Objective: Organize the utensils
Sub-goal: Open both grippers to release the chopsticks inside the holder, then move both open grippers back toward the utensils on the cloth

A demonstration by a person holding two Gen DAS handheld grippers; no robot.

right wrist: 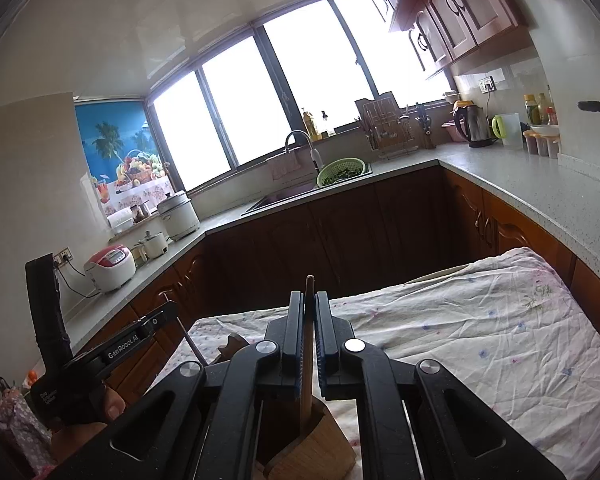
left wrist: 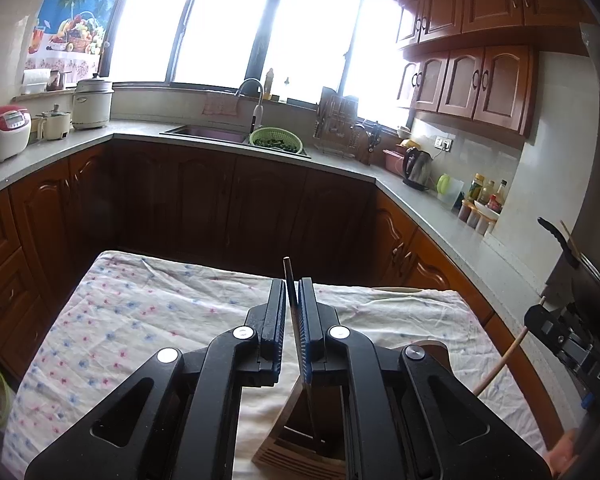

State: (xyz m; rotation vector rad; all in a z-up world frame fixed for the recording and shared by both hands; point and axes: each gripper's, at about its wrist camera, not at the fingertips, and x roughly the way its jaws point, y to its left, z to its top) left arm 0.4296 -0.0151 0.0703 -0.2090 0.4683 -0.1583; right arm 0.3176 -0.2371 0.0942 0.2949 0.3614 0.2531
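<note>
Chopsticks stand between both claws: the left claw (left wrist: 293, 304) grasps a dark chopstick (left wrist: 291, 284), the right claw (right wrist: 309, 312) a wooden chopstick (right wrist: 309, 340), lower ends inside the wooden holder (right wrist: 320, 456) on the cloth-covered surface (right wrist: 480, 320).

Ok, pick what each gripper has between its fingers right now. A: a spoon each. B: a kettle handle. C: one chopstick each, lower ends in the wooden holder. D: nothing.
C: the left gripper pinches a dark chopstick, the right gripper a wooden chopstick, both reaching down into the wooden holder.
</note>
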